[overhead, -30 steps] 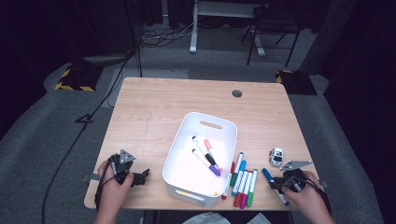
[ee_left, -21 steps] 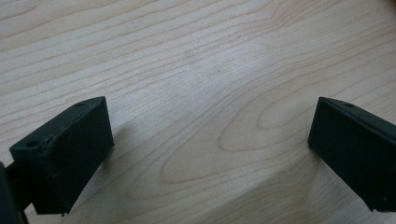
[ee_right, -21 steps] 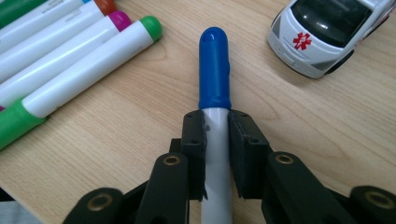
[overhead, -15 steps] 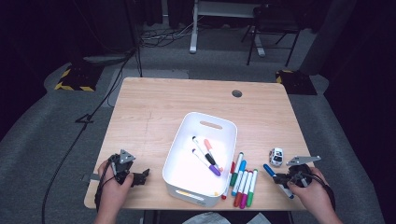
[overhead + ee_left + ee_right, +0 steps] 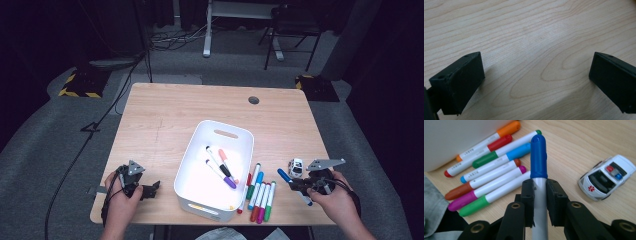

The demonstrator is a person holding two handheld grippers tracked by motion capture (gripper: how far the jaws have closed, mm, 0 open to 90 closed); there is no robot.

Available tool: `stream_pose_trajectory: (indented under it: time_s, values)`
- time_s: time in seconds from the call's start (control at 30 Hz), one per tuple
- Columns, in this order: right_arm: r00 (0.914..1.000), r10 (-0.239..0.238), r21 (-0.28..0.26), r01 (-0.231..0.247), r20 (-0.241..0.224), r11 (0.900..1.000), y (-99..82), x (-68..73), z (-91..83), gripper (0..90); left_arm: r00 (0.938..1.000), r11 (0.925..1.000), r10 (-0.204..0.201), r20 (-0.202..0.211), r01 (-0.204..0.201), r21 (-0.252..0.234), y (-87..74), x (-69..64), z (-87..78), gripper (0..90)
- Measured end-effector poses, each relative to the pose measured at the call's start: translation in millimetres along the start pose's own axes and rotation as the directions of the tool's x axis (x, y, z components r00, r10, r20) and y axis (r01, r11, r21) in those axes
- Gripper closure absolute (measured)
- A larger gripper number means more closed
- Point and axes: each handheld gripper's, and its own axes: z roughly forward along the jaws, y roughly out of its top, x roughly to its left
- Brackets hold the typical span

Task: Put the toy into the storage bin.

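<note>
My right gripper is shut on a white marker with a blue cap, held just above the table's front right. The cap sticks out past the jaws toward a row of several coloured markers lying beside a white bin. A few more markers lie inside the bin. My left gripper rests at the front left with its jaws wide open over bare wood.
A small white toy emergency car stands just beyond my right gripper. The wooden table has a round cable hole at the back right. A chair and desk legs stand on the floor behind.
My right gripper has risen off the table with the blue-capped marker between its jaws. The left hand and gripper have kept still.
</note>
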Motion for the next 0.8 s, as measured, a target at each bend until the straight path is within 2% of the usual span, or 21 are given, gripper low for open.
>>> stream_pose_trajectory:
  time_s: [0.17, 0.37, 0.6, 0.8]
  values:
    - [0.9995, -0.014, -0.021, 0.014, -0.027, 0.9997, 12.8, 7.5, -6.6, 76.6, 1.0, 1.0, -0.003, -0.001, 0.003, 0.001, -0.6, -0.2, -0.6, 0.3]
    - [0.9973, -0.054, -0.038, 0.052, -0.049, 0.9979, 29.1, 14.3, -13.0, 76.6, 1.0, 1.0, -0.005, 0.0, 0.005, 0.001, -0.7, -0.3, -0.6, 0.3]
    - [0.9901, -0.12, -0.063, 0.116, -0.072, 0.9912, 52.8, 25.9, -17.1, 76.6, 1.0, 1.0, -0.004, 0.001, 0.004, 0.001, -0.7, -0.3, -0.6, 0.2]
    - [0.9848, -0.155, -0.083, 0.149, -0.078, 0.9853, 71.4, 37.8, -18.8, 76.6, 1.0, 1.0, -0.004, 0.0, 0.004, 0.0, -0.8, -0.3, -0.6, 0.2]
